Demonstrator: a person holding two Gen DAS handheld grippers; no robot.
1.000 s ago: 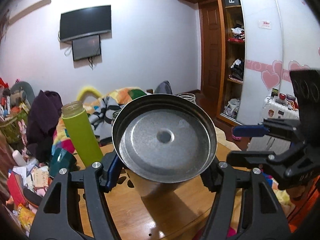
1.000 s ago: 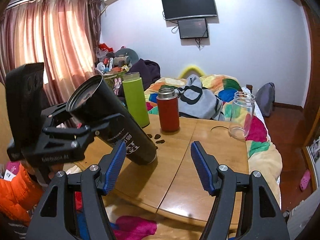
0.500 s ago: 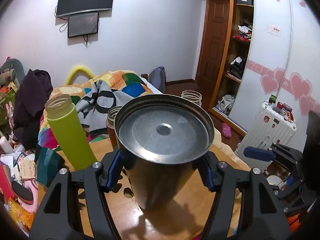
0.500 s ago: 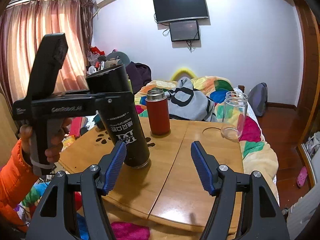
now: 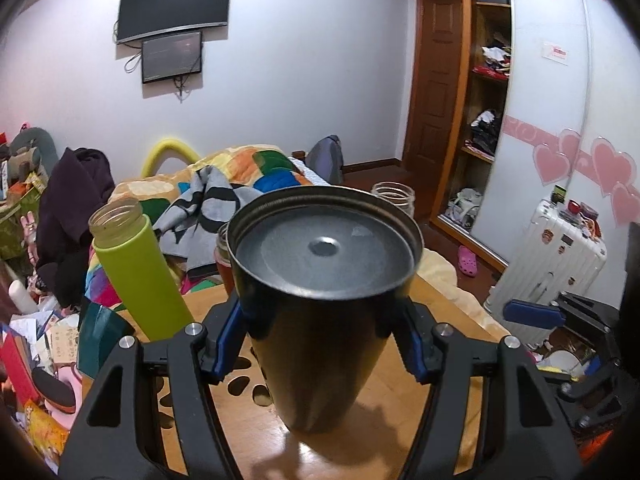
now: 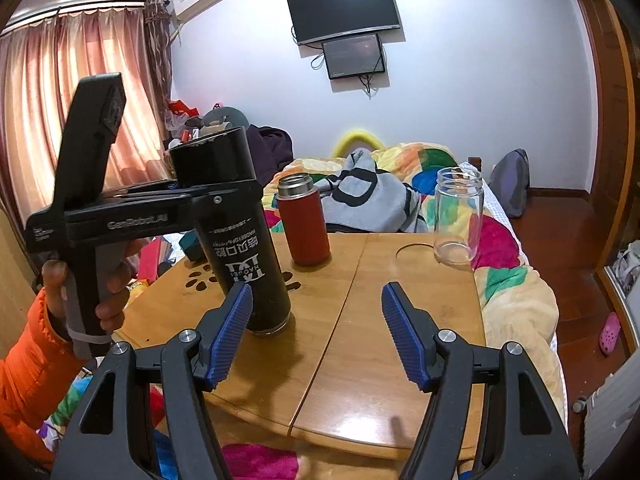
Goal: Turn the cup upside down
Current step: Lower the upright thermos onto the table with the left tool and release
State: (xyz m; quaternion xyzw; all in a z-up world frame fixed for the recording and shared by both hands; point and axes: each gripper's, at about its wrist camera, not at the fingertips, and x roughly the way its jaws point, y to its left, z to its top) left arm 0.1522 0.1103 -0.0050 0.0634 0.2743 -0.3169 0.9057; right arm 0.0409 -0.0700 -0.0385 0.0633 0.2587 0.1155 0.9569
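Black cup (image 6: 244, 236) inverted, rim on the wooden table (image 6: 400, 320), leaning slightly, clamped high by the left gripper (image 5: 320, 334). Right gripper (image 6: 316, 336) spread wide, holding nothing. Risk: letting go while tilted, toppling toward the red flask (image 6: 304, 220) just beside.

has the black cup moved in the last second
Yes. In the right wrist view the black cup swung from leaning left to near upright, mouth down on the table, beside the fixed red flask.

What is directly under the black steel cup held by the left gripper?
The black steel cup stands inverted on the round wooden table, rim down, printed text upside down. Its mouth and inside are hidden; left gripper jaws clamp it.
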